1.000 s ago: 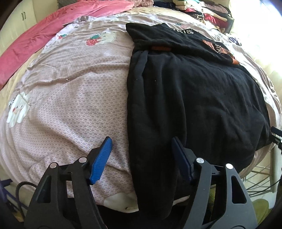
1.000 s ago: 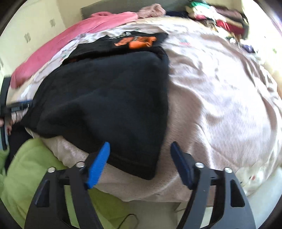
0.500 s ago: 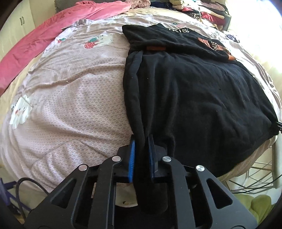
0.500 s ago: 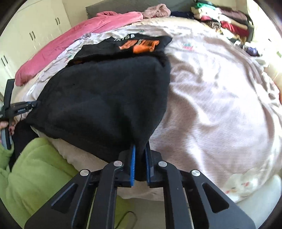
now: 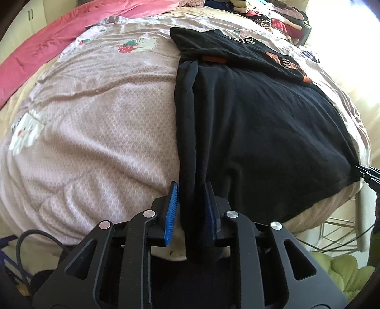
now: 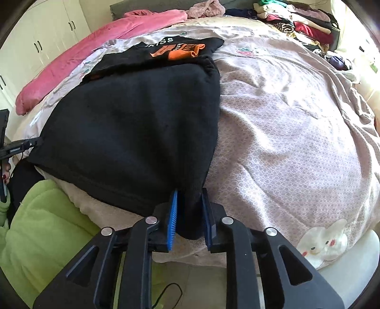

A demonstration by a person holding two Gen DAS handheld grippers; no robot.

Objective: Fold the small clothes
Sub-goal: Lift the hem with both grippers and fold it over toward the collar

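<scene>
In the left wrist view our left gripper point(image 5: 190, 214) is nearest to us, at 6 o'clock, and it is clamped on the near left corner of the black garment point(image 5: 261, 133). The cloth is bunched between the blue pads point(image 5: 171, 214) and hangs down a little below them. In the right wrist view our right gripper point(image 6: 188, 215) grasps the near right corner of the same garment point(image 6: 133, 133) in the same way, with a fold of black cloth between its pads point(image 6: 172, 218).

The garment lies flat on the bed point(image 5: 95, 123), on the pinkish cover, with its near hem at the bed's edge, partly over it. Its long axis runs away from us, from 6 o'clock toward 12 o'clock. The hem points to us and the far end points to the head of the bed. Both grippers are at the same near end, so neither hand is nearer to the far end.

At the far end, a second black piece with orange print point(image 6: 180, 51) lies touching or overlapping the garment; we cannot tell if it is one part of it or a separate cloth.

We judge that the coming move is to lift the hem and carry it toward 12 o'clock, along the long axis, keeping both corners level.

Farther away lie a pink blanket point(image 5: 59, 40) at 10 o'clock and a pile of clothes point(image 6: 296, 21) at 1 o'clock.
</scene>
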